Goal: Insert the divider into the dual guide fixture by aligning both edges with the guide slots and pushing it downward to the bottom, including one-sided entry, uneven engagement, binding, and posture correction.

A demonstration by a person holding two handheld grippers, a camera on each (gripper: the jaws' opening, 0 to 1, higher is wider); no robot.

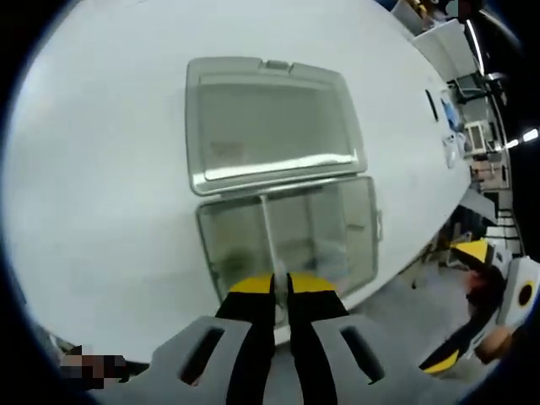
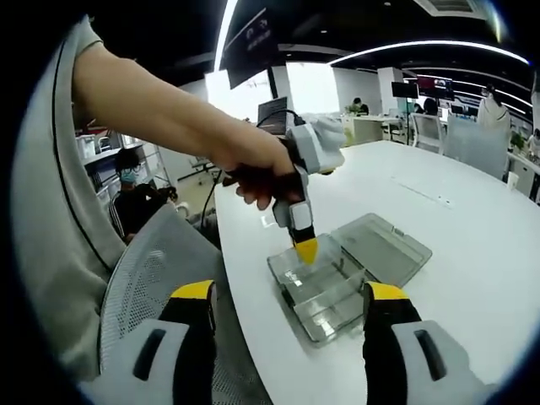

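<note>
Already your left gripper (image 1: pixel 281 295) pinches the divider (image 1: pixel 268 232) by its top edge, standing inside the clear fixture (image 1: pixel 354 253). Thin, stiff, slippery plastic: grip centrally. Your right gripper (image 2: pixel 287 325) hangs wide apart.

The left gripper (image 1: pixel 281 291) points downward, its yellow-tipped jaws nearly together, clamped on a thin clear panel. The person's hand (image 2: pixel 257 173) grips its body, forearm extended from the sleeve. The right gripper (image 2: pixel 291 308) is held back, level, with its jaws spread wide apart.
</note>
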